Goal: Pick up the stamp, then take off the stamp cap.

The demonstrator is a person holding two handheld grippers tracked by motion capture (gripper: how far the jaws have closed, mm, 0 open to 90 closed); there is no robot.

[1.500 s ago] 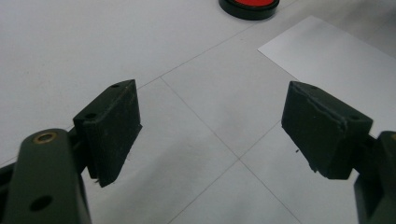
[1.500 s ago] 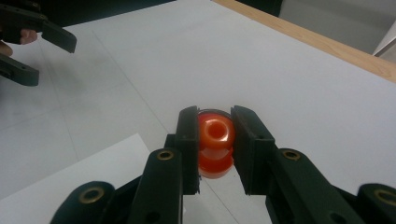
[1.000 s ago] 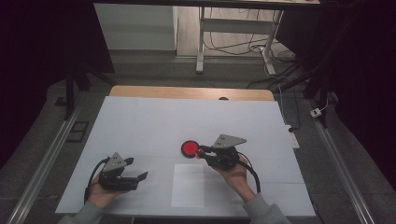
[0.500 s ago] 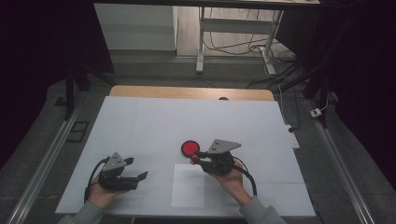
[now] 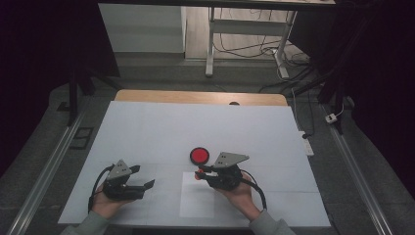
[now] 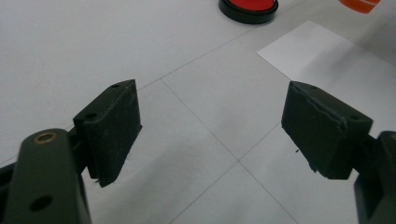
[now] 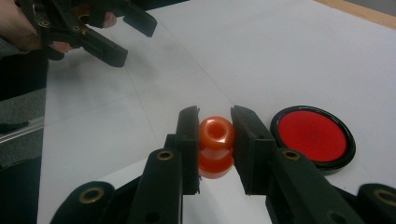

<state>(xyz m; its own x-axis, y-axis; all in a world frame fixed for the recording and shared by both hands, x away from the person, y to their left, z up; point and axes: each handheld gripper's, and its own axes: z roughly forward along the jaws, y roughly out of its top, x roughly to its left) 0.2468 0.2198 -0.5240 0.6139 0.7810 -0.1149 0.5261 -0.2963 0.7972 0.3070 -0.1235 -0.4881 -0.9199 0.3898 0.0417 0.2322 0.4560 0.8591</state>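
A white bench (image 5: 147,132) carries a round red disc with a black rim (image 5: 199,155) near its centre. A white paper sheet (image 5: 195,203) lies flat near the front edge. Beyond the bench, cables (image 5: 244,46) trail across the floor between white frame legs (image 5: 210,44).

Orange piece (image 6: 359,4) cut by top edge in left gripper view. Red disc (image 6: 248,8) half cut there too. Orange piece's lower part hidden between jaws in right gripper view.
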